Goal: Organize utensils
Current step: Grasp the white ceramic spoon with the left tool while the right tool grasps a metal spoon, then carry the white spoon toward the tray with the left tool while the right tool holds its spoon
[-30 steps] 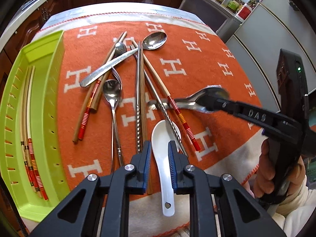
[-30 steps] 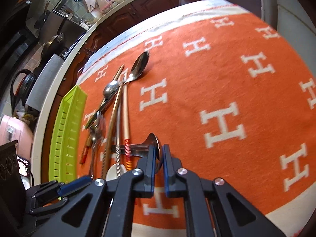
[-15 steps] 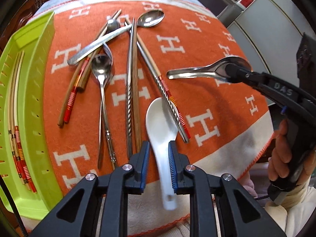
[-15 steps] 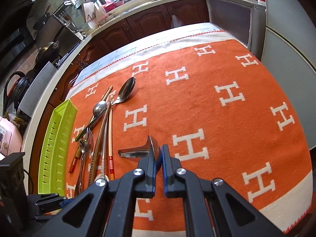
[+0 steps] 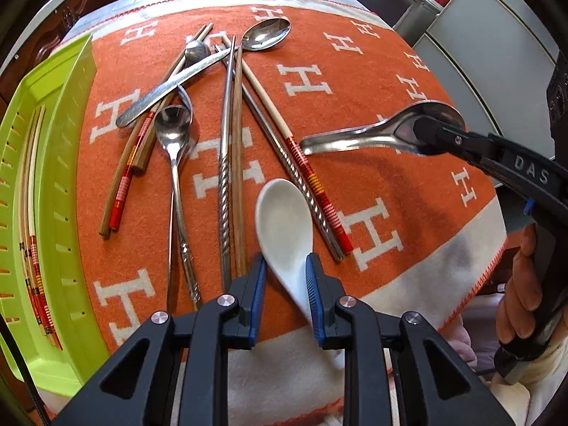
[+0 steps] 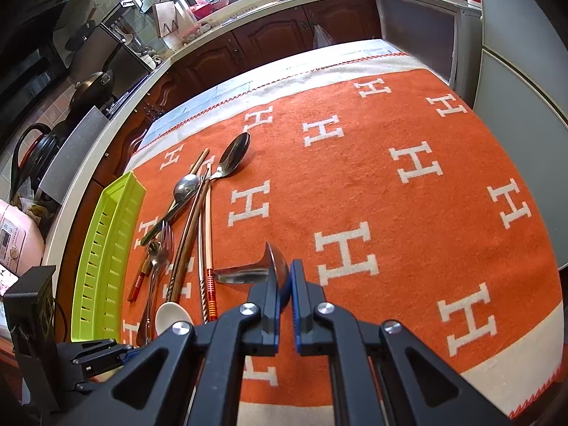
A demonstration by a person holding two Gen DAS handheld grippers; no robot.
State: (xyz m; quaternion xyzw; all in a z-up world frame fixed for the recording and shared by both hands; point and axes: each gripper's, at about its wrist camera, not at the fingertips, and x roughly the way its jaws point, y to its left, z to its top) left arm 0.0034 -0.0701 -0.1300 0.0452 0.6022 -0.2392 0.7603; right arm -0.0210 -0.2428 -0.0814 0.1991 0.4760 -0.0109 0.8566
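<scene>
Steel spoon (image 5: 383, 135) now lifted, right tool (image 6: 283, 277) clamping

The left gripper (image 5: 284, 277) is low and level, its blue-padded fingers parted with a gap between them; the right gripper (image 6: 283, 285) is raised, fingers pressed close together; the right hand (image 5: 522, 294) wraps its handle.

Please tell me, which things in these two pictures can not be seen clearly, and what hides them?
- White spoon: in the left wrist view its handle is blurred and runs behind the left gripper.
- Steel spoon: in the right wrist view the right gripper covers part of its bowl.
- Green tray: the left wrist view's edge cuts it off.
- Chopsticks in tray: too crowded to count.
</scene>
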